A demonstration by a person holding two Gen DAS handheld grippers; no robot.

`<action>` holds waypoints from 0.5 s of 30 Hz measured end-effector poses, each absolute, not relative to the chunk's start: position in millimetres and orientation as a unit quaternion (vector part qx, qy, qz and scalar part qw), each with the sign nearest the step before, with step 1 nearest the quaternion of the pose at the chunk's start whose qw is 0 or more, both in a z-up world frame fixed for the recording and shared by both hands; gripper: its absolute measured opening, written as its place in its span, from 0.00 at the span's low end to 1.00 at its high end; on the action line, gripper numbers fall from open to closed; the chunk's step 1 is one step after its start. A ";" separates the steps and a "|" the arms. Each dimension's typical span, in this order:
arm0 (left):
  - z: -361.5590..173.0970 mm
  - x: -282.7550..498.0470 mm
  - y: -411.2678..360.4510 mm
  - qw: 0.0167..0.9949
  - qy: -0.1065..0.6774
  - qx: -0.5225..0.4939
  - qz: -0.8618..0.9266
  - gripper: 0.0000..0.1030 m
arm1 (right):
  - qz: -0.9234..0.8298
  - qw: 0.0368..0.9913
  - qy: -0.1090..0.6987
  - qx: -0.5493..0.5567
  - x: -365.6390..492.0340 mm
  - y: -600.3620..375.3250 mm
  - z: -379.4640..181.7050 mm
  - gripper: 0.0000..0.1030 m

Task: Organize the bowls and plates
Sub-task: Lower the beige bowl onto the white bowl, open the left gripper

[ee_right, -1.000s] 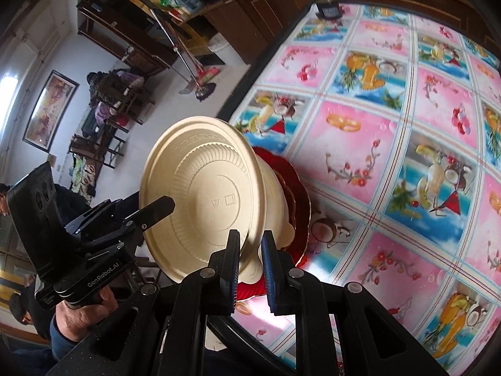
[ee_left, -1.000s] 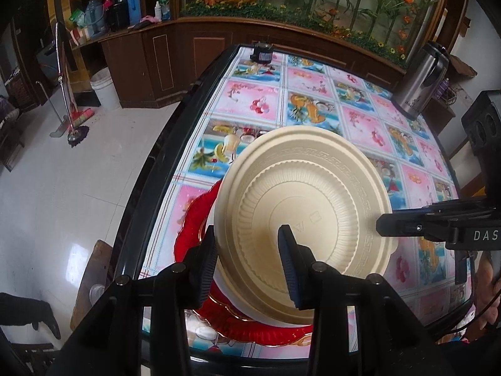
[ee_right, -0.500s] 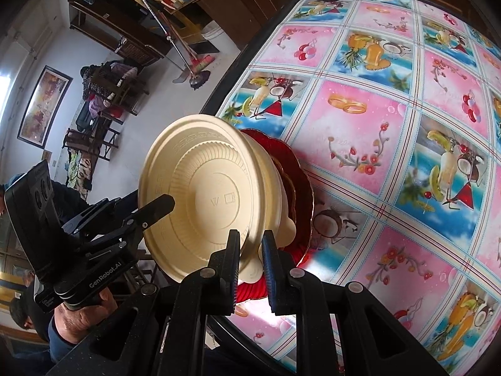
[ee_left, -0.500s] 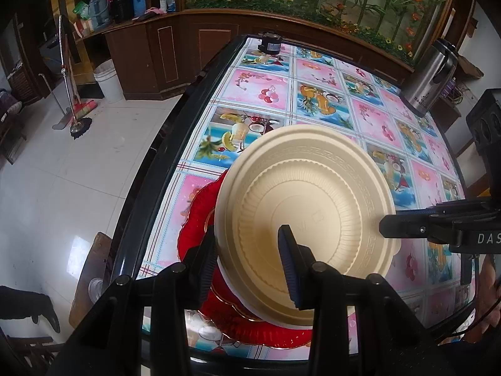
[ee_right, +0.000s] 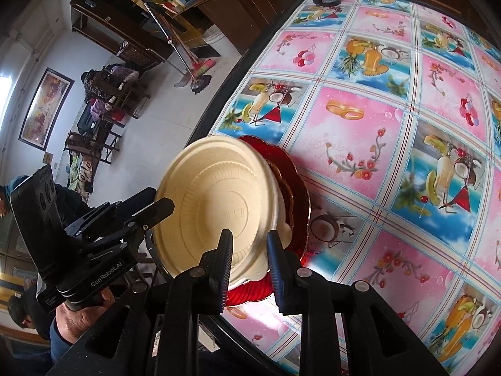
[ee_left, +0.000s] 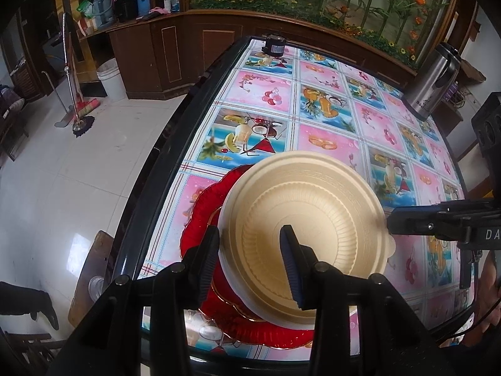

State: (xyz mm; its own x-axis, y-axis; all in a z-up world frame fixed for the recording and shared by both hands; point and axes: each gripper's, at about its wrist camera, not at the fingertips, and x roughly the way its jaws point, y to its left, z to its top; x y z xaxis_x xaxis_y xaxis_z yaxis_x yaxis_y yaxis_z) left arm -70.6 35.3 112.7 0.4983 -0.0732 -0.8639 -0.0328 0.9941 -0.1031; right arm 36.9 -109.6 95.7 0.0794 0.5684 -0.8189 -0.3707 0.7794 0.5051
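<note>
A cream bowl (ee_left: 308,219) lies upside down on a stack of cream dishes on red scalloped plates (ee_left: 203,216) near the table's front left corner. My left gripper (ee_left: 249,263) is open; its fingers straddle the bowl's near rim. My right gripper (ee_right: 249,260) is open, its fingers on either side of the bowl's rim (ee_right: 250,250) without pinching it. The bowl (ee_right: 216,200) and red plates (ee_right: 294,185) also show in the right wrist view. The right gripper's fingertip (ee_left: 404,219) reaches the bowl's right edge in the left wrist view.
The table (ee_left: 332,119) has a pink and blue picture cloth. A steel thermos (ee_left: 433,81) stands at the far right and a small black device (ee_left: 274,45) at the far edge. The table's black edge (ee_left: 162,156) runs along the left, with tiled floor beyond.
The cream bowl has come down from tilted to nearly flat on the stack. My right gripper has opened and let go of its rim. The left gripper stays open.
</note>
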 end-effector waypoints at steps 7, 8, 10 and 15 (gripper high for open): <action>131.2 -75.6 30.7 0.877 0.478 -0.048 -0.011 0.39 | 0.307 0.745 0.581 0.116 41.2 -139.7 104.7 0.27; 135.1 -76.4 28.0 0.880 0.473 -0.045 -0.012 0.39 | 0.302 0.746 0.580 0.123 42.2 -145.6 104.6 0.29; 141.4 -76.8 22.6 0.884 0.465 -0.042 -0.018 0.40 | 0.288 0.751 0.578 0.136 44.6 -161.5 102.9 0.30; 148.0 -73.2 4.2 0.888 0.458 -0.032 -0.036 0.42 | 0.259 0.758 0.578 0.159 42.1 -195.4 97.3 0.31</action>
